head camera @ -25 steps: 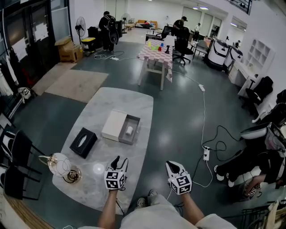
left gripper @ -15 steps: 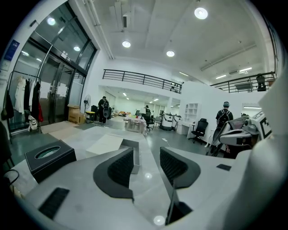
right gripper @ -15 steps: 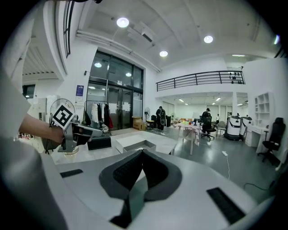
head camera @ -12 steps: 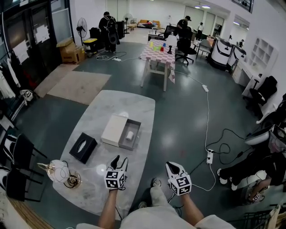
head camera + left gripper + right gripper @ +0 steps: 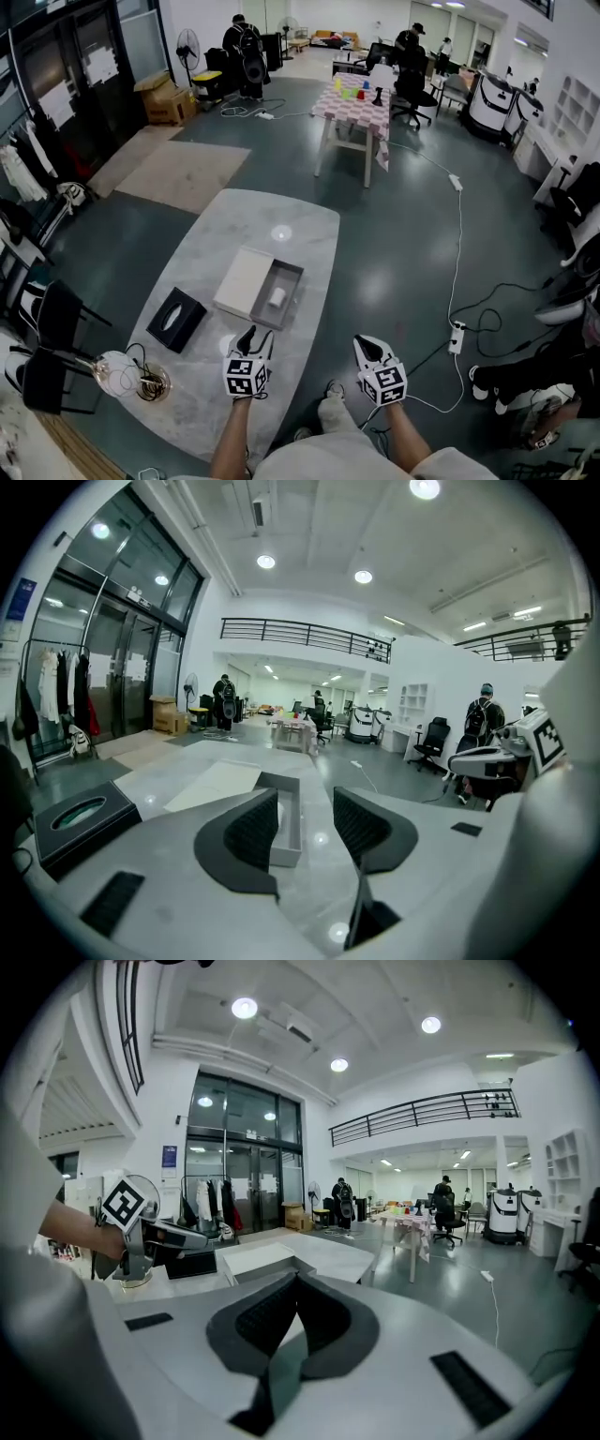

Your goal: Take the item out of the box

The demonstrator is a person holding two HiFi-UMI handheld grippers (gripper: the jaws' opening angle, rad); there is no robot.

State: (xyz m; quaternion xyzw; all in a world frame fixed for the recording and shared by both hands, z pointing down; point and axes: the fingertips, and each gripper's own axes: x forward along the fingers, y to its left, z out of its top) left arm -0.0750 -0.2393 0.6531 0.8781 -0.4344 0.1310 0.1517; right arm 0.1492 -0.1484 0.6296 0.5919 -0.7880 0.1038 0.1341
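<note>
An open grey box (image 5: 283, 279) lies mid-table on the marble table (image 5: 202, 272), with a small white item (image 5: 277, 298) inside it. Its white lid (image 5: 242, 280) rests against the box's left side. My left gripper (image 5: 255, 337) hovers over the table's near edge, short of the box, with its jaws open and empty. In the left gripper view the box (image 5: 286, 810) sits straight ahead between the jaws, and the item is mostly hidden behind the left jaw. My right gripper (image 5: 367, 347) is off the table's right side, over the floor, with its jaws shut on nothing.
A black tissue box (image 5: 175, 319) lies left of the lid. A glass lamp with a wire coil (image 5: 127, 371) stands at the near left corner. Black chairs (image 5: 49, 347) flank the table's left. A power strip and cables (image 5: 457, 337) lie on the floor at right.
The view has shifted forward, so the table and box appear a little nearer and lower in the frame. Both grippers keep the same pose and jaw state.
</note>
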